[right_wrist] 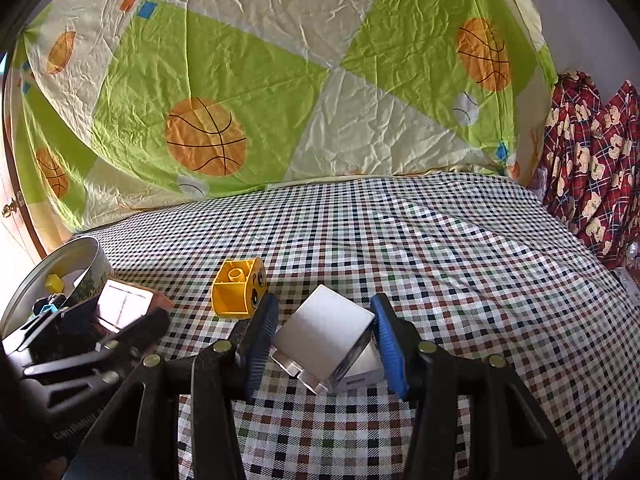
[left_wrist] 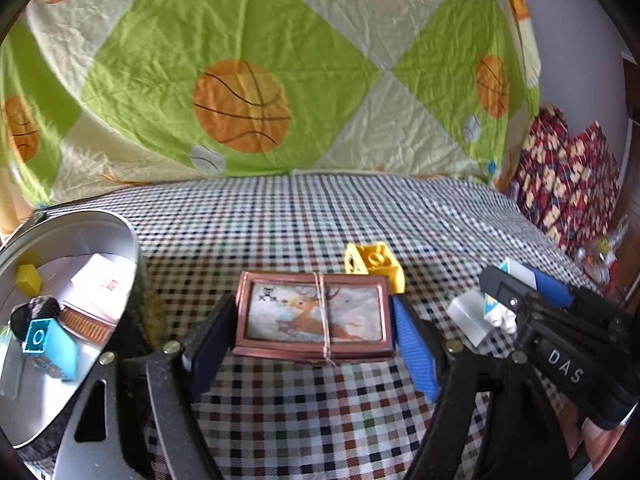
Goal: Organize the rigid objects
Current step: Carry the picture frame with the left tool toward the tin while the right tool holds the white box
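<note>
My left gripper [left_wrist: 314, 320] is shut on a brown deer-picture box [left_wrist: 314, 314] bound with a rubber band, held just above the checked cloth. My right gripper [right_wrist: 324, 342] is shut on a white toy block [right_wrist: 324, 336], tilted, with its studs toward the camera. It also shows in the left wrist view [left_wrist: 474, 318]. A yellow toy block with a face [right_wrist: 240, 288] lies on the cloth just left of the right gripper and behind the box [left_wrist: 374, 262]. A round metal tin [left_wrist: 68, 312] at the left holds a blue block [left_wrist: 50, 344], a small yellow block [left_wrist: 28, 279] and other items.
The checked tablecloth [right_wrist: 440, 248] stretches back to a hanging basketball-print sheet [left_wrist: 240, 104]. Red bear-print fabric [right_wrist: 592, 168] hangs at the right. The tin also shows at the far left of the right wrist view [right_wrist: 96, 258], beside the left gripper.
</note>
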`<state>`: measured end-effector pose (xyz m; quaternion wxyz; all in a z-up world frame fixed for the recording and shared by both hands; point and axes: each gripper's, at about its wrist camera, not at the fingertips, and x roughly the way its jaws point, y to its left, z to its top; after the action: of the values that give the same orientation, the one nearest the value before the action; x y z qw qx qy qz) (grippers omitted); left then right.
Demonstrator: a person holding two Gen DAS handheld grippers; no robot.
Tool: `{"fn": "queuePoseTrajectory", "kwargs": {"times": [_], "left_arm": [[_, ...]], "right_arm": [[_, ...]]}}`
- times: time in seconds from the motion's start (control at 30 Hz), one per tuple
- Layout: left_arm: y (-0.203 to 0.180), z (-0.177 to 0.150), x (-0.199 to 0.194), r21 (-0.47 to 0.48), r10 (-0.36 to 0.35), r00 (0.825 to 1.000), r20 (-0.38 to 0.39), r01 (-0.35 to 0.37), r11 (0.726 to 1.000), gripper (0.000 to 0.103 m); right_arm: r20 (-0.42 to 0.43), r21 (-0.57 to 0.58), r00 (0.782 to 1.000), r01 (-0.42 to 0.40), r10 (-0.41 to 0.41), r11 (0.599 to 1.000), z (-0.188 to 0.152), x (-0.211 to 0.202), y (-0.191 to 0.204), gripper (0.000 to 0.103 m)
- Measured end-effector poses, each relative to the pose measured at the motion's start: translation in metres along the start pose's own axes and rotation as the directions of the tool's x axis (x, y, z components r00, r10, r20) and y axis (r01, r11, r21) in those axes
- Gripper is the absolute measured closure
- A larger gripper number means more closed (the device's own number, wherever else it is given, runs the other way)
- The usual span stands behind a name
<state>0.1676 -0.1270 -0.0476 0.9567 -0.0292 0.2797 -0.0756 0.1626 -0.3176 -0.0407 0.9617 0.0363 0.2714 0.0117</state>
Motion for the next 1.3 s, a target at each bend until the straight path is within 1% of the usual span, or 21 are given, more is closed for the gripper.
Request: {"fn": "queuePoseTrajectory", "kwargs": {"times": [0.1, 0.23, 0.43, 0.7, 0.97, 1.3], "left_arm": [[0.008, 0.0, -0.009, -0.034, 0.041, 0.998, 0.048, -0.039, 0.999, 0.026], [0.015, -0.002, -0.021, -0.052, 0.08, 0.991, 0.105, -0.075, 0.996, 0.026], [0.019, -0.003, -0.033, -0.053, 0.123, 0.98, 0.157, -0.116, 0.992, 0.026], [0.026, -0.007, -0.047, -0.073, 0.16, 0.963, 0.216, -0.147, 0.986, 0.026], [0.028, -0.008, -0.051, -0.073, 0.168, 0.957, 0.236, -0.155, 0.985, 0.026], [0.047, -0.012, -0.063, -0.137, 0.197, 0.944, 0.265, -0.166, 0.977, 0.026]], "right_arm": [[0.017, -0.005, 1.0, 0.011, -0.011, 1.0, 0.0, -0.004, 0.002, 0.052], [0.042, -0.004, 0.999, 0.013, -0.013, 1.0, 0.0, -0.009, 0.005, 0.052], [0.062, -0.011, 0.998, 0.0, 0.001, 1.0, -0.001, -0.012, 0.016, 0.052], [0.093, -0.026, 0.996, -0.013, 0.015, 1.0, -0.004, -0.018, 0.028, 0.052], [0.102, -0.034, 0.994, -0.037, 0.04, 0.999, -0.005, -0.019, 0.038, 0.052], [0.109, -0.053, 0.991, -0.074, 0.079, 0.996, -0.007, -0.019, 0.056, 0.052]]}}
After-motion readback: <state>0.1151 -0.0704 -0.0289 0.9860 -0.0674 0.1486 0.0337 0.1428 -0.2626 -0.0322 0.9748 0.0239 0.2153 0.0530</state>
